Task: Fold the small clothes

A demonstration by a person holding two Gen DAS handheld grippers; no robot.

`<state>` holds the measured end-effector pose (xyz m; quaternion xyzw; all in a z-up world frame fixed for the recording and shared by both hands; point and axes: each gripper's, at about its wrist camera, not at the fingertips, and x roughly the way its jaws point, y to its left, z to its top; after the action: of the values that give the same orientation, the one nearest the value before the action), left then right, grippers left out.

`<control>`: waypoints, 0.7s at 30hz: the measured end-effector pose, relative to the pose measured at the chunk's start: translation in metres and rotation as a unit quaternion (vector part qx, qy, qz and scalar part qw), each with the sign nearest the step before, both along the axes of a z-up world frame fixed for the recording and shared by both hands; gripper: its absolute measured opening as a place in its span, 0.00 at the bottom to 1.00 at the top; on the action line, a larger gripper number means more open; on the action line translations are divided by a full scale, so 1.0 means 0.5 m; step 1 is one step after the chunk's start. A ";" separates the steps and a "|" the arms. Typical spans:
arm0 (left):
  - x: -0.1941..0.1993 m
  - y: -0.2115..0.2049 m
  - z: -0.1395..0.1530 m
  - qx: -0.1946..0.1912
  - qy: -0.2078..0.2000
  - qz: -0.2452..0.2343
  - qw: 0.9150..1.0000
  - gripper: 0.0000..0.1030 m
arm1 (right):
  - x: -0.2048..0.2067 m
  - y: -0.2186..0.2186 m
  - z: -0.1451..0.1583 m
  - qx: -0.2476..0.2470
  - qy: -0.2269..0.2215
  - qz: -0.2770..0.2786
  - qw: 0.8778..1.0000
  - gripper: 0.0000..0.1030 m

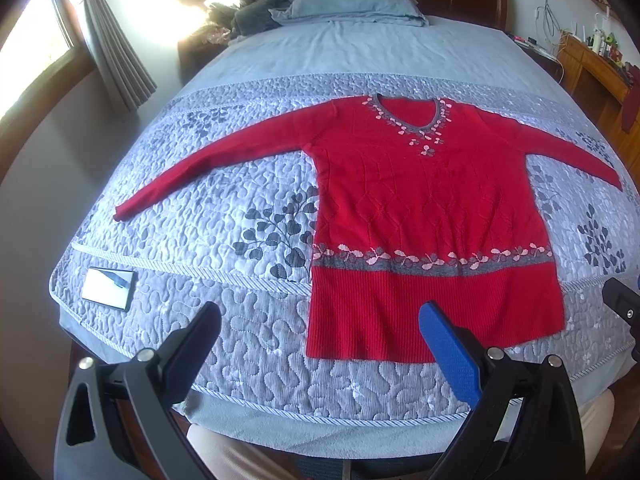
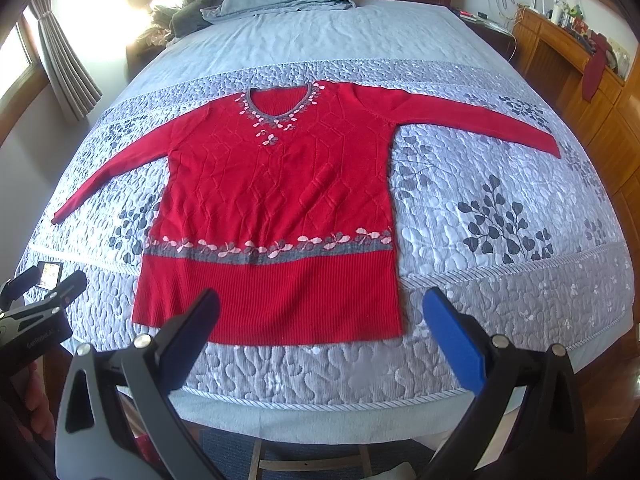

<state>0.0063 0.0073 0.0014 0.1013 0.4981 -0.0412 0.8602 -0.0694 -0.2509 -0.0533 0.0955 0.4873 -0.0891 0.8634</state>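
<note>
A red knit sweater (image 1: 420,208) with a grey flowered neckline and hem band lies flat, face up, on the quilted bed, both sleeves spread out; it also shows in the right wrist view (image 2: 276,200). My left gripper (image 1: 320,320) is open and empty, hovering above the foot of the bed near the sweater's lower left corner. My right gripper (image 2: 320,312) is open and empty, hovering over the sweater's hem toward its right side. The left gripper also shows at the left edge of the right wrist view (image 2: 40,304).
A phone (image 1: 108,288) lies on the quilt (image 1: 200,240) at the bed's near left corner. A pillow (image 1: 352,4) and piled clothes (image 1: 256,12) sit at the headboard. A wooden cabinet (image 2: 580,92) stands to the right, a curtained window (image 1: 36,52) to the left.
</note>
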 end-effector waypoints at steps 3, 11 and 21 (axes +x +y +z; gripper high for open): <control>0.000 0.000 0.000 0.000 0.000 0.000 1.000 0.97 | 0.003 0.001 -0.002 0.001 0.002 0.001 1.000 0.98; 0.041 -0.023 -0.028 0.007 0.016 -0.006 1.000 0.97 | 0.027 -0.038 -0.022 0.003 0.010 0.002 1.000 0.98; 0.253 -0.346 -0.040 0.006 -0.008 -0.072 0.997 0.97 | 0.123 -0.543 -0.084 0.005 0.069 -0.137 0.988 0.98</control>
<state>0.1328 -0.1654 -0.0186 0.1426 0.4827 -0.0994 0.8584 -0.0081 -0.5224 -0.0955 0.1592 0.5282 -0.2104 0.8071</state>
